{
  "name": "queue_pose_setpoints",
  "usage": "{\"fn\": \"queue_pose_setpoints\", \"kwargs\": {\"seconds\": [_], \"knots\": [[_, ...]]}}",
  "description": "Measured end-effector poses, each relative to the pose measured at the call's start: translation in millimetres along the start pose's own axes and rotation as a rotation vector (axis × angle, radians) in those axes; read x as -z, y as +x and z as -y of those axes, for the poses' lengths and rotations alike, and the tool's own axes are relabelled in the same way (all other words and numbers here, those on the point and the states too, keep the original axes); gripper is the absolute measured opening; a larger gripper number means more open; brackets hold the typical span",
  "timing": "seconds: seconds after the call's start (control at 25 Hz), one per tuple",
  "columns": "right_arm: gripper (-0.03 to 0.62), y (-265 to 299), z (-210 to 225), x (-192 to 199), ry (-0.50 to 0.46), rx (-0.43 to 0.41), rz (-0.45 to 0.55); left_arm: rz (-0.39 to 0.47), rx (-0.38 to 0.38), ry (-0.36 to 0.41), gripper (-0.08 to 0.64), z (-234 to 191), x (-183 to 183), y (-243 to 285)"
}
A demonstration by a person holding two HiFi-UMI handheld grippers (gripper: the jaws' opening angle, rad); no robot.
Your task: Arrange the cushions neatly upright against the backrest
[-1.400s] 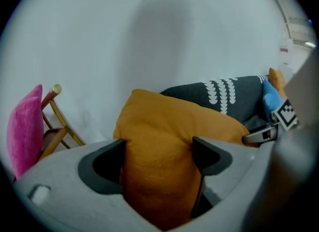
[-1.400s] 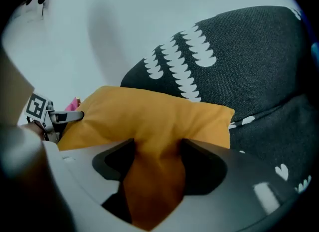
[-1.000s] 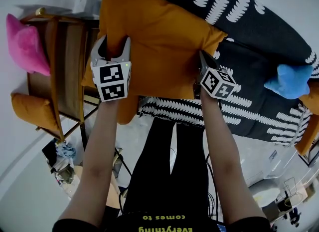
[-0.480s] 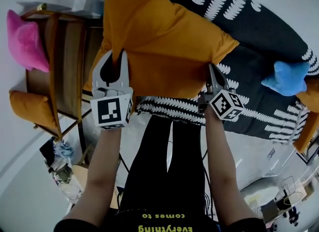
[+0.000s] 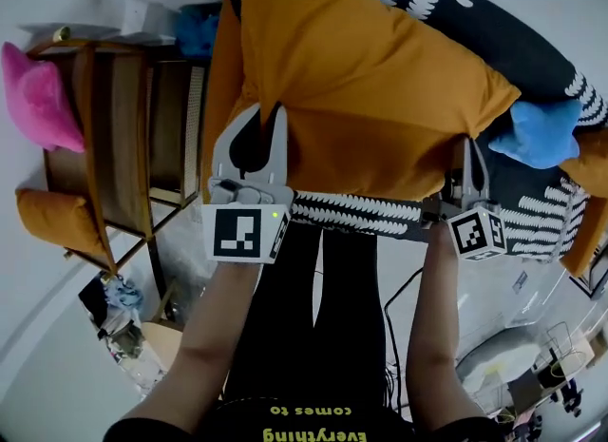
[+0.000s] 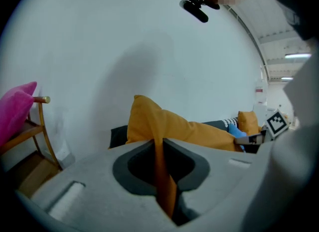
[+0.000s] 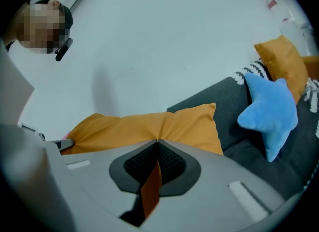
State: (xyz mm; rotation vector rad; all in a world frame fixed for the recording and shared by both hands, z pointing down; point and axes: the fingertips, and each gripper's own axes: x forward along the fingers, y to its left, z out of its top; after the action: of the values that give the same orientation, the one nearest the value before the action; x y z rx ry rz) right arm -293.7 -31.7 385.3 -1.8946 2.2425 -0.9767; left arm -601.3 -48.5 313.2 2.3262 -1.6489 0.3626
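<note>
Because a wide, soft cushion sags when it is taken at a single point, the orange cushion (image 5: 370,98) is gripped along its near edge in two places and held spread over the front of the sofa (image 5: 532,46). Toward the sofa's left end, a fold of its fabric is pinched in the left gripper (image 5: 258,119), whose jaws have just been closing on it. Nearer the sofa's middle, a second fold is clamped tight in the right gripper (image 5: 468,150). This two-point hold is judged to be meant to keep the cushion flat and square, so that it can be tipped up against the sofa's backrest, where it is not yet set. Whether its far edge rests on the sofa cannot be told. A blue star cushion (image 5: 541,131) lies on the sofa seat just beyond the right gripper and may need to be avoided.
</note>
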Motion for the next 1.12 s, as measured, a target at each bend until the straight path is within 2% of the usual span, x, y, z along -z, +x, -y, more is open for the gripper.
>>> {"fn": "queue_pose_setpoints", "kwargs": {"seconds": [0.16, 0.2, 0.28, 0.32, 0.4, 0.52, 0.64, 0.76, 0.96, 1.04, 1.12], "knots": [[0.017, -15, 22, -61, -0.053, 0.050, 0.127, 0.109, 0.054, -0.026, 0.031, 39, -38, 20], [0.017, -17, 27, -74, -0.073, 0.060, 0.163, 0.138, 0.064, -0.005, 0.031, 48, -45, 25], [0.017, -19, 40, -90, -0.133, 0.087, 0.219, 0.148, 0.087, 0.107, 0.038, 62, -40, 38], [0.017, -16, 49, -92, -0.162, 0.100, 0.232, 0.112, 0.099, 0.170, 0.048, 66, -26, 47], [0.017, -1, 69, -81, -0.205, 0.121, 0.212, -0.016, 0.128, 0.221, 0.054, 68, 21, 70], [0.018, 27, 96, -41, -0.267, 0.147, 0.073, -0.190, 0.164, 0.214, 0.063, 59, 86, 102], [0.018, 33, 104, -5, -0.322, 0.116, -0.024, -0.321, 0.136, 0.205, 0.063, 47, 137, 114], [0.021, 29, 105, 6, -0.321, 0.092, -0.028, -0.360, 0.105, 0.157, 0.063, 39, 154, 118], [0.051, 38, 115, 5, -0.291, 0.115, -0.048, -0.390, 0.063, 0.156, 0.106, 32, 156, 128], [0.101, 39, 117, 4, -0.286, 0.135, -0.063, -0.408, 0.041, 0.152, 0.138, 27, 156, 127], [0.207, 36, 120, -2, -0.262, 0.155, -0.059, -0.420, 0.018, 0.155, 0.160, 24, 154, 125]]}}
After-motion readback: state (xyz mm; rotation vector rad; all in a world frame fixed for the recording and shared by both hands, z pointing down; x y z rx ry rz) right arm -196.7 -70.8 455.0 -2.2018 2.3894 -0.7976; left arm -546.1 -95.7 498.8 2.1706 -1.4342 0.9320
